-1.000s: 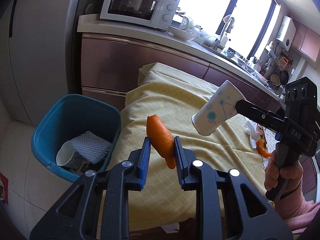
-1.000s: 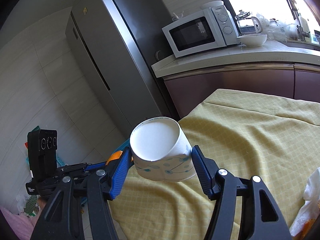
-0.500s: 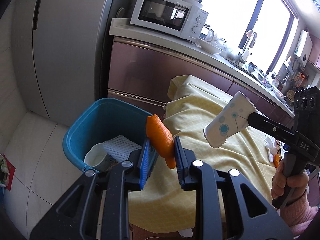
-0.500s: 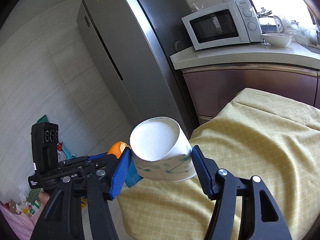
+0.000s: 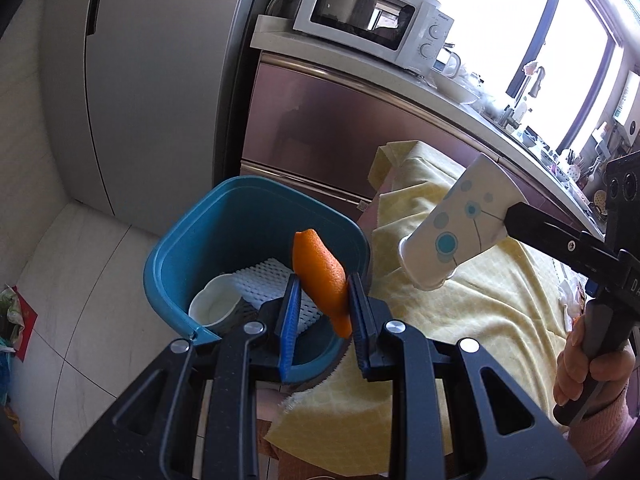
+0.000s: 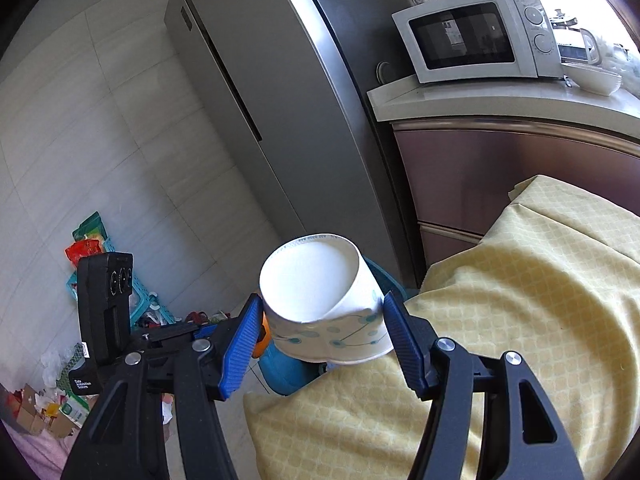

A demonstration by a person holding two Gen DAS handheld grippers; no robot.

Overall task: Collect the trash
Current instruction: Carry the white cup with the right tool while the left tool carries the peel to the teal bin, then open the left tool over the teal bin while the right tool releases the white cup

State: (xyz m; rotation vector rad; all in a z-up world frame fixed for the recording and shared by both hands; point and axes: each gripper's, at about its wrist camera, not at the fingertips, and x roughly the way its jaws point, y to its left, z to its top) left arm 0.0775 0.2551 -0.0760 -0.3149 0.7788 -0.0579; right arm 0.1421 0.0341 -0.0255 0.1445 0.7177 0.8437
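Trash here is an orange peel (image 5: pixel 320 272) and a paper cup (image 5: pixel 452 236), each held in the air. The left gripper (image 5: pixel 322 332) has its jaws clenched on the lower part of the peel, whose upper end sticks up above the blue pads (image 5: pixel 290 328). Peel and jaws hang over the near rim of a teal bin (image 5: pixel 224 220) that stands on the floor beside the tabletop. Inside the bin lie a white foam net (image 5: pixel 264 284) and a small white cup (image 5: pixel 214 308).

The right gripper (image 6: pixel 324 336) grasps the paper cup by its sides, jaws pressed against it, the cup tilted with its flat bottom toward the right wrist camera. In the left wrist view the cup hangs above the yellow cloth (image 5: pixel 480 312) covering the tabletop, near its edge and just right of the bin. In the right wrist view, part of the bin (image 6: pixel 288 372) shows under the cup, with the left gripper (image 6: pixel 224 328) low at the left and a sliver of peel (image 6: pixel 262 336) beside it.

A microwave (image 5: pixel 372 20) sits on the counter behind, next to a grey fridge (image 5: pixel 152 80).
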